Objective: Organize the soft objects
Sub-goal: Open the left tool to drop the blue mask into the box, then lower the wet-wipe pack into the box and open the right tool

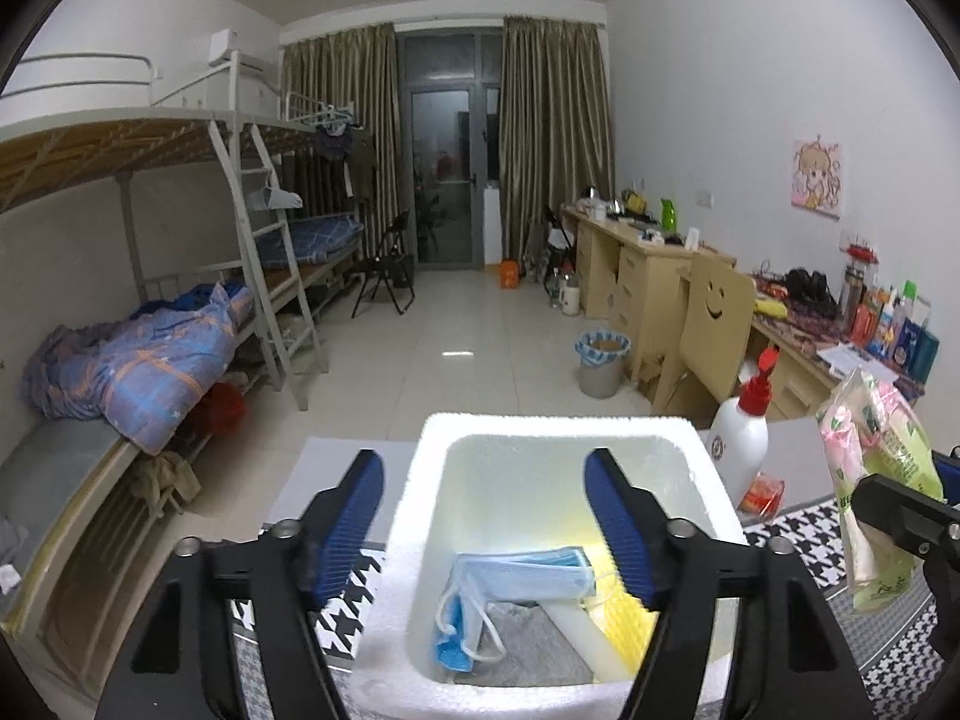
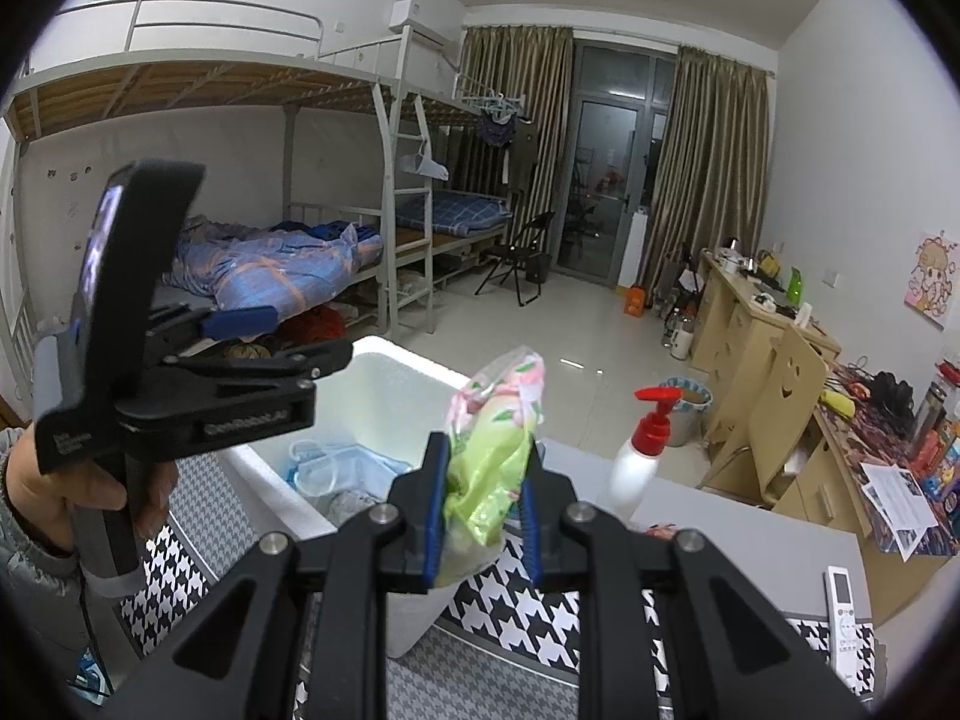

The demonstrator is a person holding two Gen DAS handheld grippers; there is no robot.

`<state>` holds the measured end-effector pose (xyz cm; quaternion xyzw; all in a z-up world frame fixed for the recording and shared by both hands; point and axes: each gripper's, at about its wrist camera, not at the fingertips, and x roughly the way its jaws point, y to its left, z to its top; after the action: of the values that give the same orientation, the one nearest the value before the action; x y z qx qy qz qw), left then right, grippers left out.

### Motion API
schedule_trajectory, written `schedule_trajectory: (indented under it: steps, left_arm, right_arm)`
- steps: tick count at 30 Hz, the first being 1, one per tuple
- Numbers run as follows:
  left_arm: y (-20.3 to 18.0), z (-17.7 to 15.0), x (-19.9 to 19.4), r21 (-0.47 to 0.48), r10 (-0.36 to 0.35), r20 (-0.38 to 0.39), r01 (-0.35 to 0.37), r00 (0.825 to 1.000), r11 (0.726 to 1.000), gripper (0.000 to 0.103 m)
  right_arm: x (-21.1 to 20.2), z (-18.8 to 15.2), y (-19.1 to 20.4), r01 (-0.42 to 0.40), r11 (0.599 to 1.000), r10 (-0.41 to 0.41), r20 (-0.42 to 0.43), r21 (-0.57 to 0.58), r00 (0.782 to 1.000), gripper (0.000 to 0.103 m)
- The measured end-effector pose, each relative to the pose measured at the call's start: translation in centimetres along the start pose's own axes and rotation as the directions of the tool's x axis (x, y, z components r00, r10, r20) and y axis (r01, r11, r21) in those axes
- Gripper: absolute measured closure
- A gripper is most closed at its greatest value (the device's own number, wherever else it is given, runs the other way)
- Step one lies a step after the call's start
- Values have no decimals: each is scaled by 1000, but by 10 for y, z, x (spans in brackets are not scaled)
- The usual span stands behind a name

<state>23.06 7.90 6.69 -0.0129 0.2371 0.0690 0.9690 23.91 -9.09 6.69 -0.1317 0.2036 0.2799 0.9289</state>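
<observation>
Blue pads of your left gripper [image 1: 489, 525] stand wide apart over the foam box [image 1: 414, 516], nothing between them; the masks [image 1: 516, 579] lie below, inside. From your right wrist, your right gripper [image 2: 483, 507] is clamped on the green packet [image 2: 492, 456], the box [image 2: 384, 387] just beyond its fingers.

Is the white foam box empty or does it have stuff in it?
Not empty. The foam box holds blue face masks on its floor, with something grey and something yellow beneath them.
</observation>
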Motion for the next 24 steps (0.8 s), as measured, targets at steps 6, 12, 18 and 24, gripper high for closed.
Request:
schedule_trajectory:
  steps: [6, 12, 18, 24]
  left_arm:
    - [4, 2, -14, -15, 1, 57, 0, 998, 1000, 10]
    - [5, 2, -25, -15, 15, 92, -14, 996, 1000, 3]
    - [13, 0, -32, -26, 27, 111, -24, 993, 999, 3]
    - [22, -5, -41, -33, 59, 128, -55, 990, 998, 1]
  right_arm:
    - [-1, 0, 4, -8, 1000, 8, 8, 3, 1000, 78]
    - [-1, 1, 5, -24, 1000, 24, 12, 12, 1000, 78]
    - [0, 2, 5, -38, 999, 38, 20, 10, 999, 78]
    - [5, 4, 8, -50, 999, 50, 16, 3, 999, 78]
